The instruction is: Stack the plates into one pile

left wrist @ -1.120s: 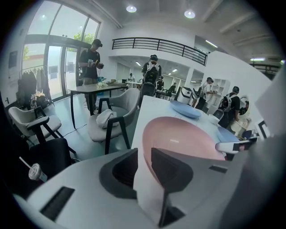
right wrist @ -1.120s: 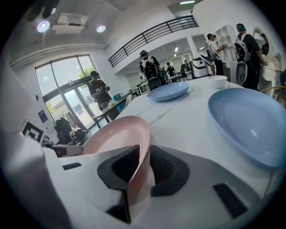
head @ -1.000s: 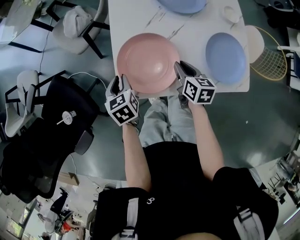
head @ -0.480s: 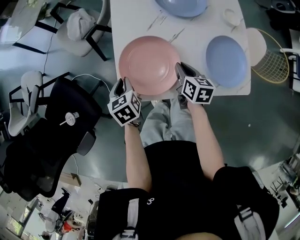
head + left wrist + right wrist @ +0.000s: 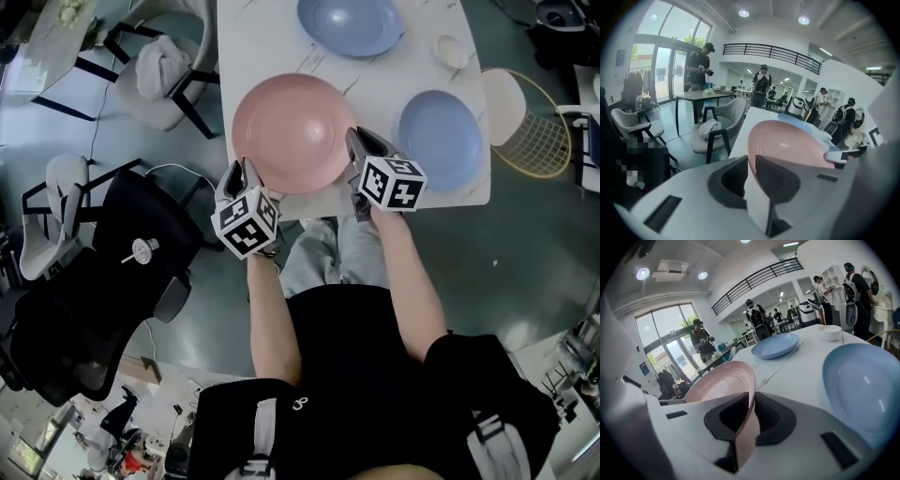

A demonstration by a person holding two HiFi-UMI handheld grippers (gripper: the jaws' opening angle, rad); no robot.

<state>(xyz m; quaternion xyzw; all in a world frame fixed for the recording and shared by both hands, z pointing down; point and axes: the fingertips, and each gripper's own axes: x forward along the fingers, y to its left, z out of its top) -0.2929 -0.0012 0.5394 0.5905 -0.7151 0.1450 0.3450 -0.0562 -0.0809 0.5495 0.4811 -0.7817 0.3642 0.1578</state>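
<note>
A large pink plate [image 5: 292, 131] lies near the front edge of the white marble table [image 5: 394, 84]. My left gripper [image 5: 244, 171] holds its near left rim. In the left gripper view the rim runs between the dark pads [image 5: 736, 176], which are still closing on it. My right gripper [image 5: 357, 142] is shut on the near right rim, and the plate's edge [image 5: 751, 394] stands clamped between its pads. A blue plate [image 5: 439, 127] lies flat to the right. A second blue plate [image 5: 350, 23] lies at the far side.
A small white cup [image 5: 452, 49] stands at the table's far right. Beside the table's right edge stands a wire basket [image 5: 536, 117]. A grey chair [image 5: 159, 56] and black office chairs [image 5: 103, 272] crowd the left. Several people stand in the hall behind.
Both grippers stay at the pink plate's near rim. The plate now sits a little further in from the table's front edge and slightly closer to the right blue plate.
</note>
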